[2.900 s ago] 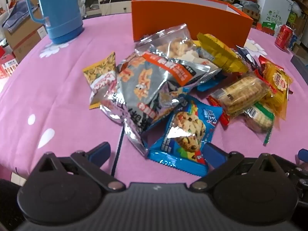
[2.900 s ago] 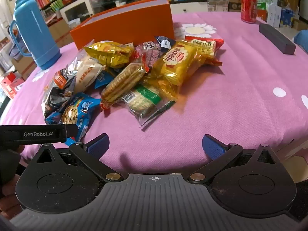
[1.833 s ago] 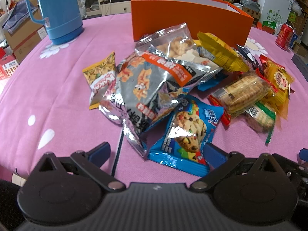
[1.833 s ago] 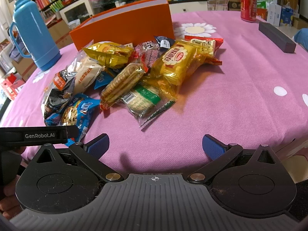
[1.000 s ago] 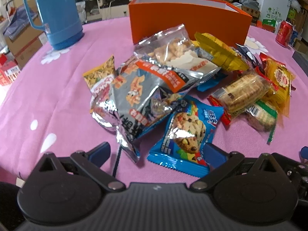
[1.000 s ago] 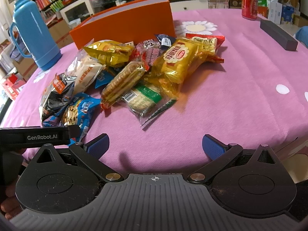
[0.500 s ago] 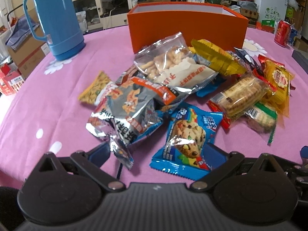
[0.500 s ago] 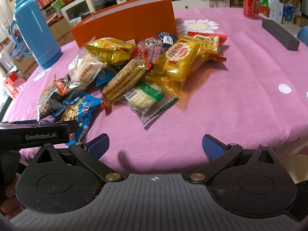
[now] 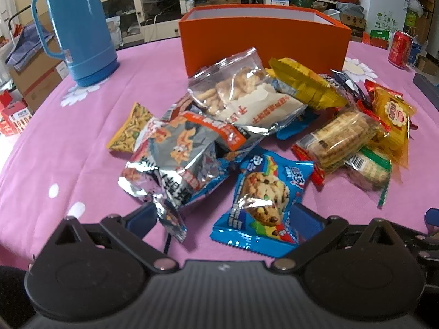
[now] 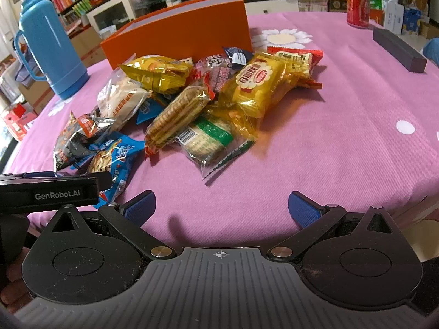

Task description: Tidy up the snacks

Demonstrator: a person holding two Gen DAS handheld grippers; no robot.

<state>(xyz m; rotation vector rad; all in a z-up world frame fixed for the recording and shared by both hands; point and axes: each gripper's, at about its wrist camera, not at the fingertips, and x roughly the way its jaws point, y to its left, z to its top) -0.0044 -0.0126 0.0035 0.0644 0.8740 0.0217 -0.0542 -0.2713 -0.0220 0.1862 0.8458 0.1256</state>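
left claw (image 9: 225, 216): spread, low at near edge of snack pile, blue cookie pack (image 9: 264, 192) between fingers
right claw (image 10: 221, 205): spread, over bare pink table (image 10: 343, 142)
snacks: heaped mid-table, in front of orange box (image 9: 263, 44)
thermos (image 9: 79, 27): far left

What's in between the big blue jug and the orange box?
Nothing but bare pink tablecloth. In the left wrist view, the tall blue plastic jug and the orange cardboard box stand apart, and no snack lies in that gap.
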